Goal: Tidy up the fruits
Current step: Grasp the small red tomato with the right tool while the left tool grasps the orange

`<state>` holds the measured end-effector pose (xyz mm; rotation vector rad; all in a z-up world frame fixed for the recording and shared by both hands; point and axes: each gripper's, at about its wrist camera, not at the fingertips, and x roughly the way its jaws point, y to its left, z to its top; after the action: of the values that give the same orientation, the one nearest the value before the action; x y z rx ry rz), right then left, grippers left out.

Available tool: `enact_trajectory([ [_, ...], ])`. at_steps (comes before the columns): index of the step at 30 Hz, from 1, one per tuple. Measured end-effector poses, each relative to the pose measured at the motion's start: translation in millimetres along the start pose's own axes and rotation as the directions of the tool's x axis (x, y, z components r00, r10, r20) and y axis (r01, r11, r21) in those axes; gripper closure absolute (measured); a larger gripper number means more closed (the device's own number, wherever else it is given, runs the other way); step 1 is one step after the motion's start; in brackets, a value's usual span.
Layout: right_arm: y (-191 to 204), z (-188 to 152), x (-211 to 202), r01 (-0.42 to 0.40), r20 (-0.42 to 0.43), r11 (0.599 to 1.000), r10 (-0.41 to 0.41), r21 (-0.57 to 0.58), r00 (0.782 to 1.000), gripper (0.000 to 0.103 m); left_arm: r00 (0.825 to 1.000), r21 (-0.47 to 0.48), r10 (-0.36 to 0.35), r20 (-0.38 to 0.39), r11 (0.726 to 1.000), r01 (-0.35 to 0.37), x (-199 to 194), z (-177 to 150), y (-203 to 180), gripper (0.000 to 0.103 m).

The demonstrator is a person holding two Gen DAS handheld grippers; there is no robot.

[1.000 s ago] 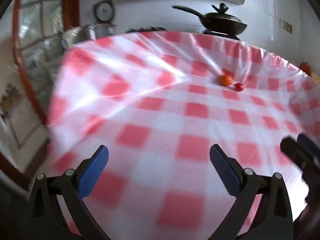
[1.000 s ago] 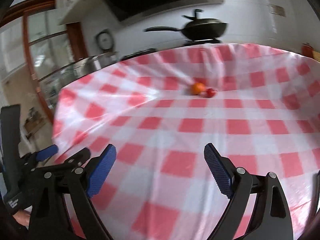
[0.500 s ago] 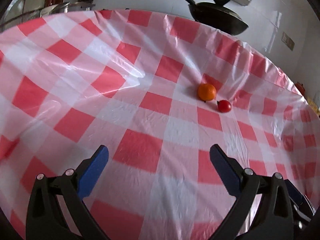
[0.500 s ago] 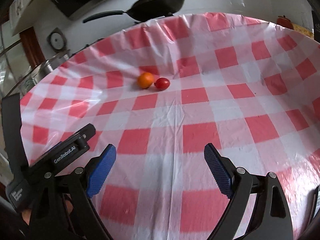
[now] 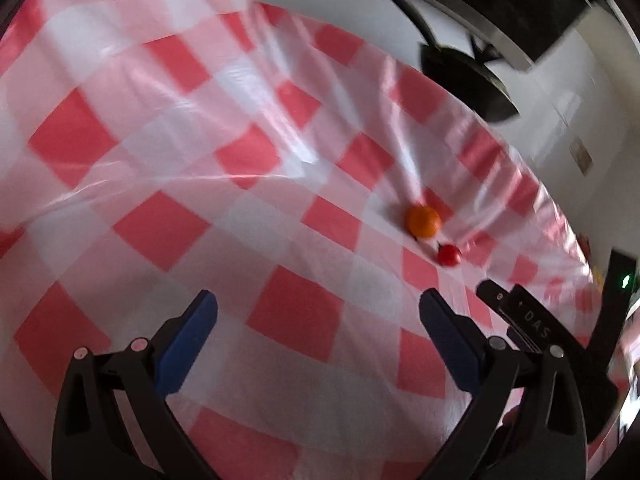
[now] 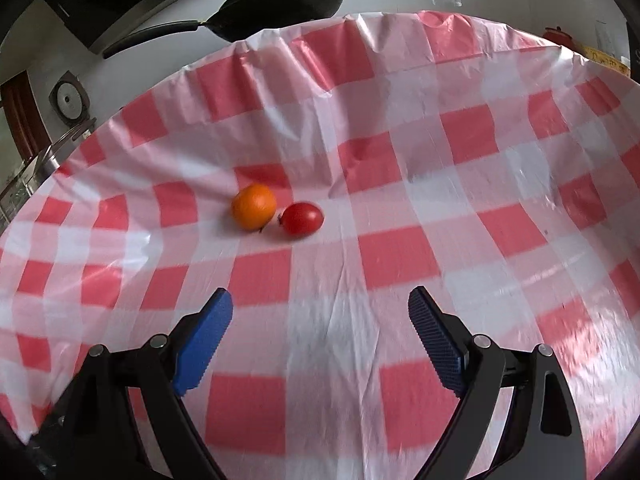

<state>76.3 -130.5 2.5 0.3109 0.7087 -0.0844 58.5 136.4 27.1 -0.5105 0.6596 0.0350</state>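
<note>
1. From the right wrist the two fruits show sharply: one orange, round with a matte dimpled skin, and one tomato, smaller, smooth and glossy red. They lie just beside each other on the table, the tomato to the orange's right, about midway between the near and far edges; whether they touch I cannot tell.
2. The left wrist view is blurred and tilted. There the orange and tomato sit far off toward the right, closer to the table's far edge, with a small gap between them.
3. Only the left view catches part of the other tool: a black body with white lettering, just right of the left gripper's right finger.
4. The tablecloth is thin shiny plastic in red and white checks, creased and wrinkled, its far edge puckered.
5. The left gripper hangs over bare cloth, its two blue pads spread wide with nothing between them.
6. The right gripper is likewise spread wide and empty; its blue pads have a fine ribbed texture on black arms. The fruits lie beyond its tips, left of centre.
7. Behind the far edge stands one black lidded frying pan with a long handle, and one round wall dial, seen plainly only from the right.
</note>
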Motion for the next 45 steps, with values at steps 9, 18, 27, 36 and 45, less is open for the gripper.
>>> enact_trajectory([
  [9, 18, 32, 37, -0.098, -0.012, 0.995, 0.098, -0.029, 0.995, 0.016, 0.997, -0.201, 0.070, 0.035, 0.978, -0.061, -4, 8, 40, 0.002],
  [18, 37, 39, 69, -0.001, -0.073, 0.993, -0.008, -0.115, 0.997, 0.019, 0.999, -0.212, 0.042, 0.018, 0.977, -0.038, -1, 7, 42, 0.002],
  [27, 43, 55, 110, 0.018, -0.183, 0.966, -0.067, -0.259, 0.981, 0.048, 1.000, -0.193, 0.030, 0.003, 0.981, -0.029, 2, 7, 38, 0.002],
  [36, -16, 43, 54, -0.013, -0.080, 0.997, 0.007, -0.077, 0.997, 0.065, 0.999, -0.055, 0.033, -0.008, 0.998, -0.033, 4, 5, 12, 0.002],
  [45, -92, 37, 32, -0.005, 0.011, 0.975, 0.003, 0.221, 1.000, 0.065, 0.990, 0.177, 0.033, -0.137, 0.984, -0.008, 80, 25, -84, 0.002],
])
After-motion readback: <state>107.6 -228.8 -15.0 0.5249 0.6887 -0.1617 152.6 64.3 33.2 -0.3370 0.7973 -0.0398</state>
